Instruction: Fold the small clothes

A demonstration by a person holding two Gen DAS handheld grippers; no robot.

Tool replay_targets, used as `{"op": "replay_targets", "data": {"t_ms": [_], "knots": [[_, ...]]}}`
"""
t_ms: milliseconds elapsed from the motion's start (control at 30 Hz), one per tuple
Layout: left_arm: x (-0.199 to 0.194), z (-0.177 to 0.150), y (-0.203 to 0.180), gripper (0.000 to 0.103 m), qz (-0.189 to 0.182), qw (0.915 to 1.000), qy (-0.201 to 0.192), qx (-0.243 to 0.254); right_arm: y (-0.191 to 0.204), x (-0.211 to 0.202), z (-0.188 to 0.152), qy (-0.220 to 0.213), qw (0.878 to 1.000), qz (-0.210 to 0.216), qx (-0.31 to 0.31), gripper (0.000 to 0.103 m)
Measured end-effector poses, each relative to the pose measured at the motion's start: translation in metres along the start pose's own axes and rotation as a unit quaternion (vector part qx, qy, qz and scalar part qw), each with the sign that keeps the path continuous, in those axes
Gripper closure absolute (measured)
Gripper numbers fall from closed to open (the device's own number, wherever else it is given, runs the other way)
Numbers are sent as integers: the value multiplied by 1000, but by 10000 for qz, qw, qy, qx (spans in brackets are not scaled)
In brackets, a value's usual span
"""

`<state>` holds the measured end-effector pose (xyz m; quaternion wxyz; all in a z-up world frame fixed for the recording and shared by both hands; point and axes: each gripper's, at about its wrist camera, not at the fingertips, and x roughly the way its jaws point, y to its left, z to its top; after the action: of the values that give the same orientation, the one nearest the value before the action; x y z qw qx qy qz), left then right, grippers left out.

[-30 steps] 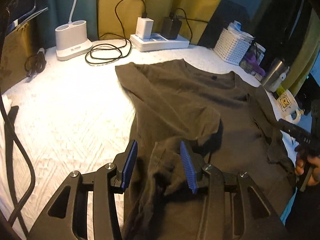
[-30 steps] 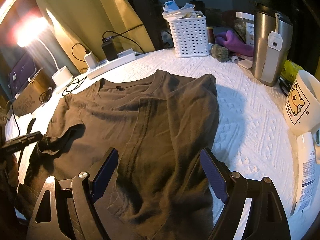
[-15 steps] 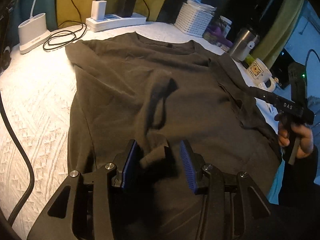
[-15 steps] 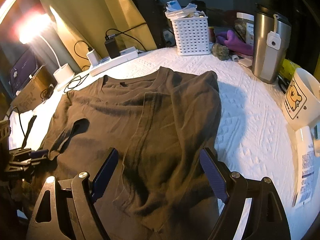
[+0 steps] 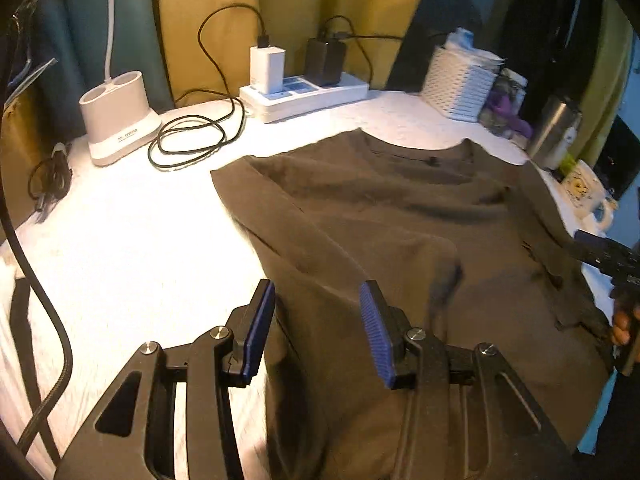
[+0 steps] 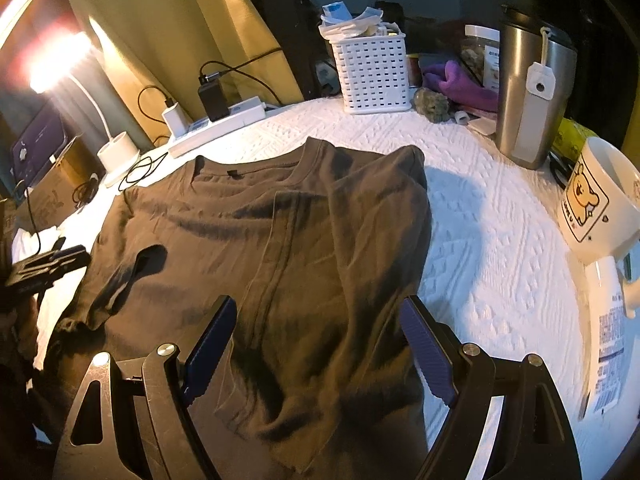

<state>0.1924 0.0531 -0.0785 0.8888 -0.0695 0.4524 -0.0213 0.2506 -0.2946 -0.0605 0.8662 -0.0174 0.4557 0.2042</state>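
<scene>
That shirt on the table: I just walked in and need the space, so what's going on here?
A person with a gripper in each hand is folding a dark shirt on the white table. Both sides are already folded in over the middle. The left gripper and right gripper are open above it, holding nothing.

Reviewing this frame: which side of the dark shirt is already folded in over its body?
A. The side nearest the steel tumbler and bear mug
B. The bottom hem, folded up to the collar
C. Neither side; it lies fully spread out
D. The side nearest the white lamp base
A: in the right wrist view the shirt has its tumbler side doubled over the middle, with a sleeve edge and seam lying across the chest.
</scene>
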Motion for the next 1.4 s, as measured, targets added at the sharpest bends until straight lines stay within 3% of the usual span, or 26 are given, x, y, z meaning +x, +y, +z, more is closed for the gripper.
{"op": "replay_targets", "data": {"t_ms": [367,467,667,1067,1400], "knots": [[29,3,-12,58,443,9988,196,-35,0,26,18,181,9997,-188,-42,18],[29,2,-16,44,432,9989,191,-13,1,32,20,229,9995,-212,-57,18],[29,0,-25,41,507,9985,195,94,2,37,18,310,9991,-271,-51,18],[-2,-11,-42,41,491,9985,-73,237,11,13,8,158,9995,-250,-98,18],[-50,-33,-44,41,504,9974,-478,202,15,-26,-13,-121,9993,-316,-128,18]]}}
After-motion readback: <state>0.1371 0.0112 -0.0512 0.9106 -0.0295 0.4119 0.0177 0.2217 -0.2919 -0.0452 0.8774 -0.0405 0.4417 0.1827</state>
